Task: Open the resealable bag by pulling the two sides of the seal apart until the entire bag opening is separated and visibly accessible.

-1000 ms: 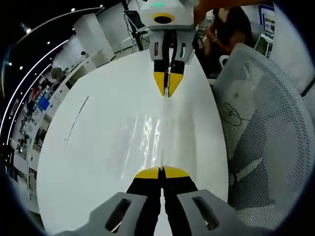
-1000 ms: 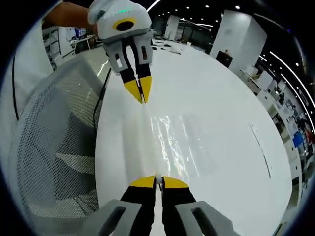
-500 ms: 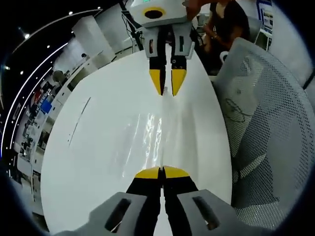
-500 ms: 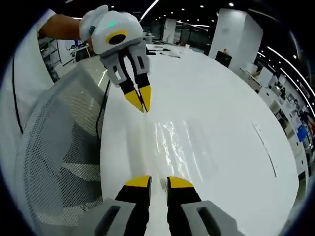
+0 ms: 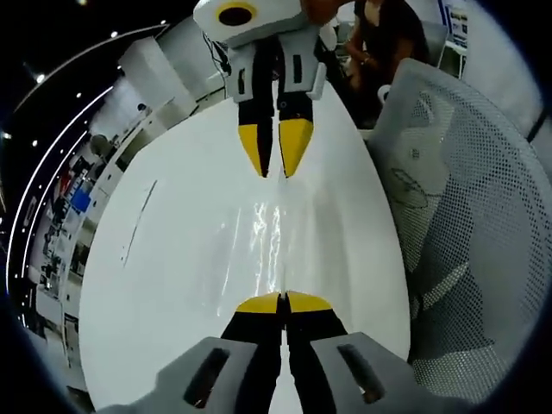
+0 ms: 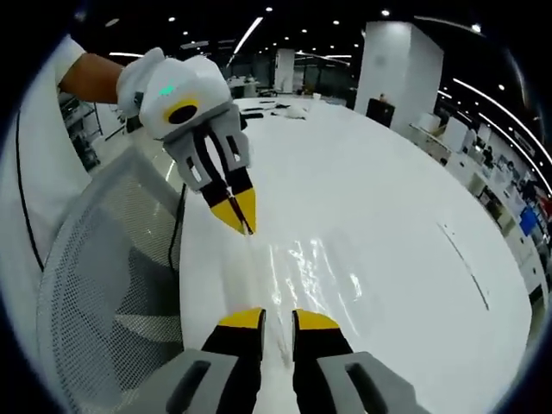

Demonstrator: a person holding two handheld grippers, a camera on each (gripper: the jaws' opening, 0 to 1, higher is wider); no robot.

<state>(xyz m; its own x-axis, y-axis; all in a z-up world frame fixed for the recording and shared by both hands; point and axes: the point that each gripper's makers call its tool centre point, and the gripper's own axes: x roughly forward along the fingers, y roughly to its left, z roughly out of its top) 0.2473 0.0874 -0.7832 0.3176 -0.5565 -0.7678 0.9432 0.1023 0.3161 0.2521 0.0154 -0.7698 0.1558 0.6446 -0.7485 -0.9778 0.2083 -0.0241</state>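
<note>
Lying flat on a white table [image 5: 155, 276], a clear resealable bag [image 5: 259, 233] stretches between two handheld grippers. In the left gripper view, the left gripper [image 5: 284, 302] is clenched on the bag's near edge, while the right gripper [image 5: 276, 159] hovers opposite with jaws parted, released. A white mesh chair [image 5: 466, 224] stands just beside the table.

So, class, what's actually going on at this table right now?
A person is working a clear resealable bag on a white table with two handheld grippers. The left gripper is shut on the bag's near edge. The right gripper has its jaws apart and isn't gripping the bag. The bag lies flat, and no opening can be made out. A mesh chair stands beside the table.
</note>
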